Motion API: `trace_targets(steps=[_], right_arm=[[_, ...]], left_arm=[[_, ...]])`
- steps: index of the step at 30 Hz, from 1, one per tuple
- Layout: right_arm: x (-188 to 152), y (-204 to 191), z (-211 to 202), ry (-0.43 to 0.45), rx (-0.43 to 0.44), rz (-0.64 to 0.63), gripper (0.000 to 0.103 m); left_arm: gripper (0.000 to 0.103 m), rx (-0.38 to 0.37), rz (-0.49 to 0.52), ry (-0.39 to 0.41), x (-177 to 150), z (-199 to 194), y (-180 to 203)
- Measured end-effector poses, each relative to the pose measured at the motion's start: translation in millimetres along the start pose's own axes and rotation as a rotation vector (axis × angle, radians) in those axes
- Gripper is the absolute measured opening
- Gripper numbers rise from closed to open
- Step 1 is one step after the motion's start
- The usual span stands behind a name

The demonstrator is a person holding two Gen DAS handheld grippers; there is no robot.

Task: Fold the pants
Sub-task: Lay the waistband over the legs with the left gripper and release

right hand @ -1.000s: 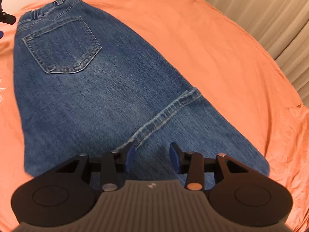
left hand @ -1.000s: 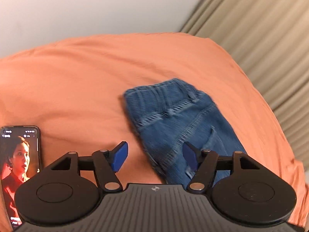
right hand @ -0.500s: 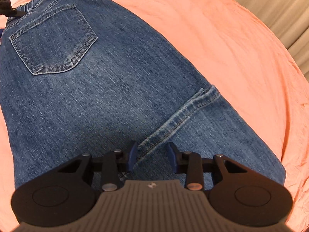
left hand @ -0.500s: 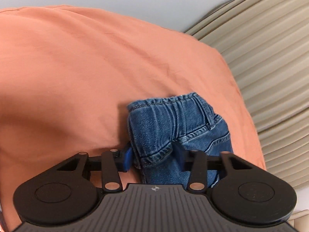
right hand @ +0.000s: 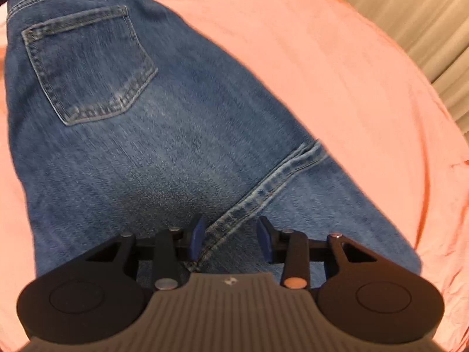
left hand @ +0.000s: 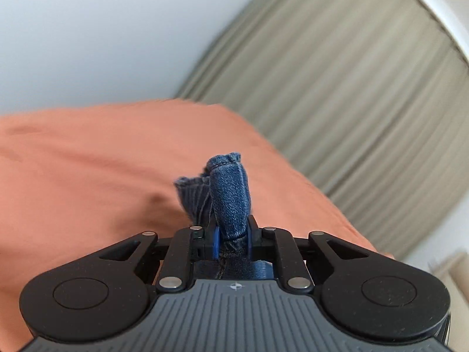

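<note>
Left hand-held gripper [left hand: 231,242] closing on pants [left hand: 228,196], bunched between pads

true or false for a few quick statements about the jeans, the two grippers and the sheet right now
1. The left gripper has a bunch of denim between its fingers. True; they are closing on the jeans.
2. The right gripper pinches a fold of denim. False: its fingers stand apart over the flat jeans, astride a hem seam.
3. A back pocket faces up. True.
4. The jeans lie on a green sheet. False: the sheet is orange.
5. Curtains hang behind the bed. True.
</note>
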State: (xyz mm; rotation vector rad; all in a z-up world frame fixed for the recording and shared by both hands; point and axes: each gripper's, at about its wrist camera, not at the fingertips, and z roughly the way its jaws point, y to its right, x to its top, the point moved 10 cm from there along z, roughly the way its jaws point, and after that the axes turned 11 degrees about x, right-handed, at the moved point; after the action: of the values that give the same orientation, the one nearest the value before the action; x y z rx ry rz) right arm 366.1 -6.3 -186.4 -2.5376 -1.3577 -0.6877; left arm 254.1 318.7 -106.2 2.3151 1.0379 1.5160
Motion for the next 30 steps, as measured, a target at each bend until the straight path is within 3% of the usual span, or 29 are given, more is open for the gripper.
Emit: trace_targets(steps=[4, 8, 13, 17, 22, 27, 30], right_arm=[[-13.3, -2.3, -32.1, 0.039, -0.016, -0.007, 0.036], [-27.6, 1.1, -54.9, 0.061, -0.04, -0.006, 0.036], [-52.9, 5.3, -72.8, 0.075, -0.065, 0.023, 0.036], [-80.5, 6.7, -79.5, 0.073, -0.05, 0.068, 0.036], [-107.3, 6.3, -78.8, 0.083, -0.095, 0.057, 0.036], [-116.0, 4.9, -75.6, 0.108, -0.064, 0.116, 0.036], [-110.8, 8.0, -73.6, 0.133, -0.061, 0.153, 0.036]], left_arm=[[0.017, -0.095, 0.194, 0.012, -15.2, -15.0, 68.3], [0.017, -0.144, 0.442, 0.0, -60.1, -21.7, 128.5], [0.017, -0.202, 0.59, -0.159, -131.3, -10.4, 161.2], [0.018, -0.179, 0.71, -0.28, -187.6, 5.6, 165.3], [0.023, -0.186, 0.669, -0.461, -225.6, 12.3, 147.2], [0.049, -0.23, 0.589, -0.538, -217.7, 11.6, 145.8], [0.058, -0.238, 0.55, -0.556, -212.9, 9.3, 148.5]])
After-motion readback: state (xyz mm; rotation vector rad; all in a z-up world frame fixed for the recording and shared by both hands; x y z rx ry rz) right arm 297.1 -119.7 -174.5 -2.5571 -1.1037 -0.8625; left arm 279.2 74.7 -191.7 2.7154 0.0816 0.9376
